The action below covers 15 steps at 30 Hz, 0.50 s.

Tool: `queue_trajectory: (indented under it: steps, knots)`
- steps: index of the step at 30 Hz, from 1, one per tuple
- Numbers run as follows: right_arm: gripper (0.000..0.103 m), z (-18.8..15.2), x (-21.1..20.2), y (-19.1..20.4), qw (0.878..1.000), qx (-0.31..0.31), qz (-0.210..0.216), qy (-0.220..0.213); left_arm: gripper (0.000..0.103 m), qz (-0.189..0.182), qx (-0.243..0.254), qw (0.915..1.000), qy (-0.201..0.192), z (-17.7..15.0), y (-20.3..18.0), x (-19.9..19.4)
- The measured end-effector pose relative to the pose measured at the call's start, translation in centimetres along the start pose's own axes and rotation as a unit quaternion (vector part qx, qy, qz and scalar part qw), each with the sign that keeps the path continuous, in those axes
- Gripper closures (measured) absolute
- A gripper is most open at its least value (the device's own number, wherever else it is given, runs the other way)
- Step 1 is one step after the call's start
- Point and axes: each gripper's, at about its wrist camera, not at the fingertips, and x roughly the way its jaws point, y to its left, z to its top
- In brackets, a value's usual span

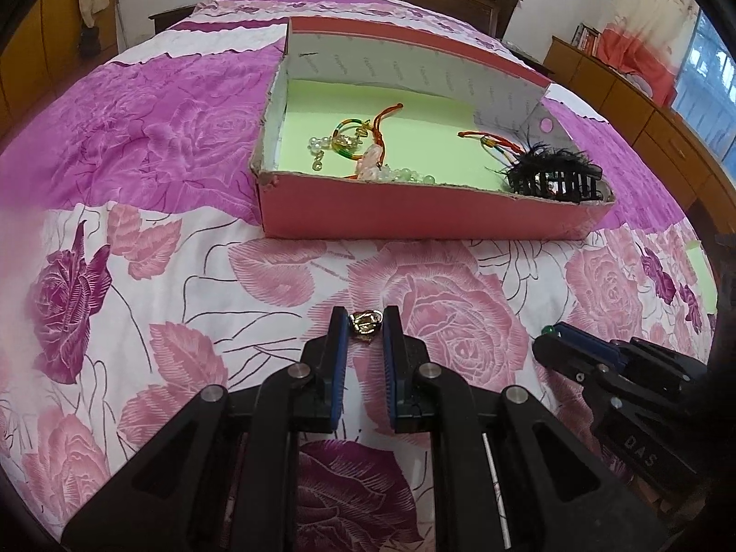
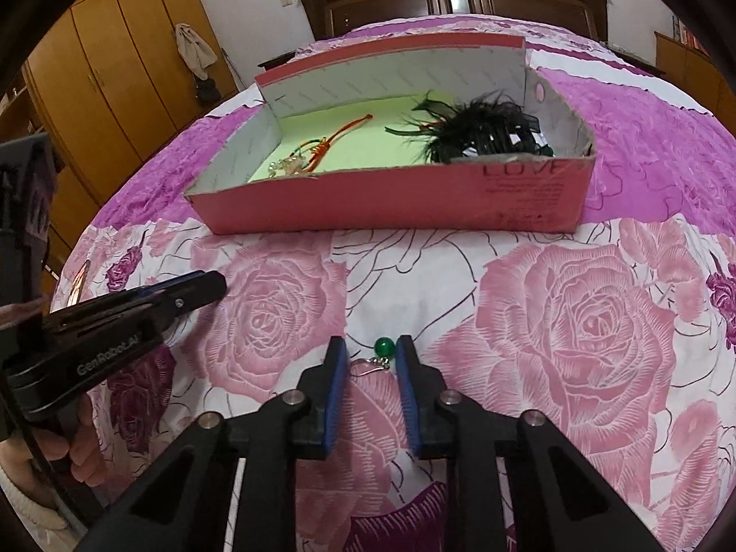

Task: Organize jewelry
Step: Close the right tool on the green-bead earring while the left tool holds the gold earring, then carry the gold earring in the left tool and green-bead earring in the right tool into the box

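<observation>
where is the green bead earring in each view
Left wrist view: the green bead earring just peeks out at the tip of the right tool, lower right.
Right wrist view: the earring sits bottom centre, between the right tool's tips.
Shared landmark: the pink box on the bed behind.

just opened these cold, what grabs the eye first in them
The loud pink and purple rose-print bedspread fills both views, with an open pink cardboard box lined in pale green sitting on it farther off, holding a black feathered hair clip and colourful corded bracelets. Nearer, the left gripper pinches a small gold ornament, and the right gripper brackets a green bead earring on the bedspread.
</observation>
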Motion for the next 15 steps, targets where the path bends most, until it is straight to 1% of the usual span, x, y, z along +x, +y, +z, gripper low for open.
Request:
queue_trajectory:
  steps: [1,3,4,9,15]
  knots:
    - [0.084,-0.01,0.1,-0.07,1.0,0.001,-0.001,0.0,0.097,0.0,0.001,1.0,0.0,0.0,-0.01,0.0]
    - [0.091,-0.04,0.26,-0.2,1.0,0.002,-0.003,0.0,0.097,0.0,0.001,1.0,0.0,-0.01,-0.04,0.01]
    - [0.093,-0.05,0.31,-0.21,1.0,0.002,-0.005,0.0,0.097,0.0,0.002,1.0,0.001,-0.01,-0.1,0.0]
    - [0.097,-0.13,0.17,-0.33,1.0,-0.002,-0.009,-0.003,0.097,0.001,0.005,1.0,-0.001,0.0,-0.46,-0.18]
    - [0.098,-0.23,-0.63,-0.76,1.0,0.006,0.008,-0.009,0.097,0.002,0.009,0.9999,-0.008,0.1,-0.72,-0.85]
